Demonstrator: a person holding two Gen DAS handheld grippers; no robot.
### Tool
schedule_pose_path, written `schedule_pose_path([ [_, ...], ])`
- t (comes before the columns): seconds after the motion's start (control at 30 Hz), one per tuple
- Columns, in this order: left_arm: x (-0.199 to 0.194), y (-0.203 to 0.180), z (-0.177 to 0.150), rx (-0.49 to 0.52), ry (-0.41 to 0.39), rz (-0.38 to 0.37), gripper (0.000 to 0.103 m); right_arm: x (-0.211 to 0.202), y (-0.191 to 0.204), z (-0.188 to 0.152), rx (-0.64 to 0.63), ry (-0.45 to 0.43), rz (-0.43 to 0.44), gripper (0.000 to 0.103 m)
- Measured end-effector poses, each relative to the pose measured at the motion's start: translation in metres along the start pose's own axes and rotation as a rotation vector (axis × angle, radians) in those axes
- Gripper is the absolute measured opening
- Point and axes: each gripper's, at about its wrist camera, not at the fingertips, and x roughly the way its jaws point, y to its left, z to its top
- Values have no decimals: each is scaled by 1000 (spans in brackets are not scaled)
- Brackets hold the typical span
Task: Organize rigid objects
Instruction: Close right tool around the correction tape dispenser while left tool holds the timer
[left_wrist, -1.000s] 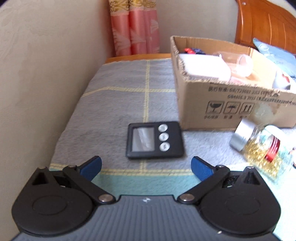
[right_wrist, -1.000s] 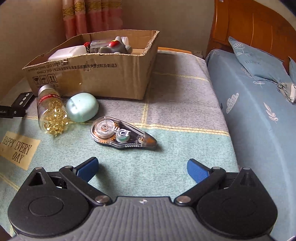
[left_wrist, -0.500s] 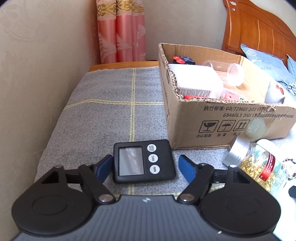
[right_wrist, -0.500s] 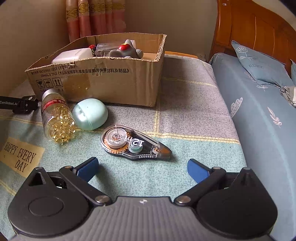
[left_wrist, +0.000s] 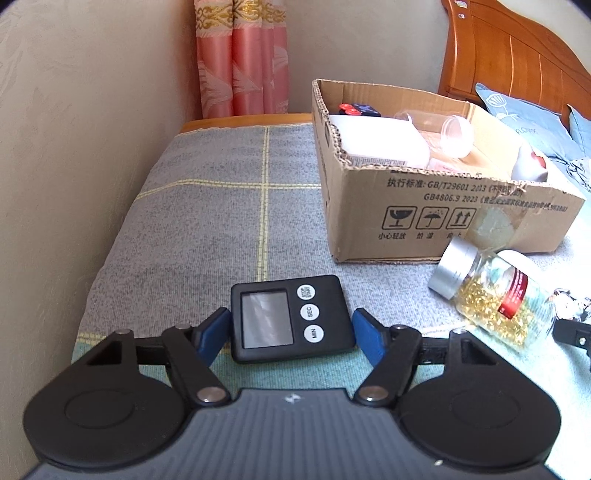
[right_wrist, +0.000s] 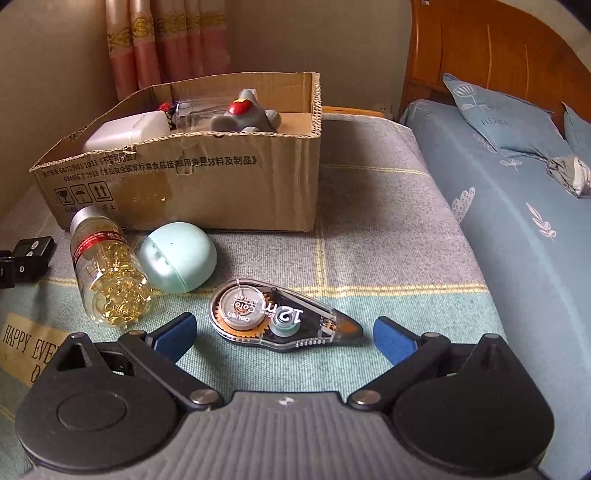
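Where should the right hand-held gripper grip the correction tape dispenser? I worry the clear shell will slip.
Grip the correction tape dispenser across its round, wide end by the gear wheels, from above. It lies flat on the blanket, and its other end narrows to a tip that the pads could slide off. The right hand-held gripper is open around it.

Surface: grey-and-teal woven cloth with yellow grid lines. On it: open brown cardboard box; black digital timer; clear capsule bottle, lying; mint-green egg-shaped case; transparent correction-tape dispenser.
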Motion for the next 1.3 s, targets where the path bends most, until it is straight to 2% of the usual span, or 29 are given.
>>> schedule_pose_path([
  [0.1,0,-1,0,2,0,2,71,-4,-1,-3,21,12,4,103],
  [0.4,0,-1,1,3,3,0,72,11,20,4,-37,-48,-13,102],
  [0.53,3,-1,5,8,2,1,73,7,16,4,-39,-59,-10,92],
  [0.57,4,-1,6,8,2,-4,70,7,15,4,-40,-58,-5,92],
  [0.83,-9,-8,-4,63,33,-48,70,-1,8,-3,-101,-54,47,92],
  [0.97,-10,-10,-5,60,33,-40,72,-5,5,-8,-75,-40,26,96],
  [1.3,-6,-12,-2,59,32,-35,71,-5,12,-10,-43,-34,0,97],
])
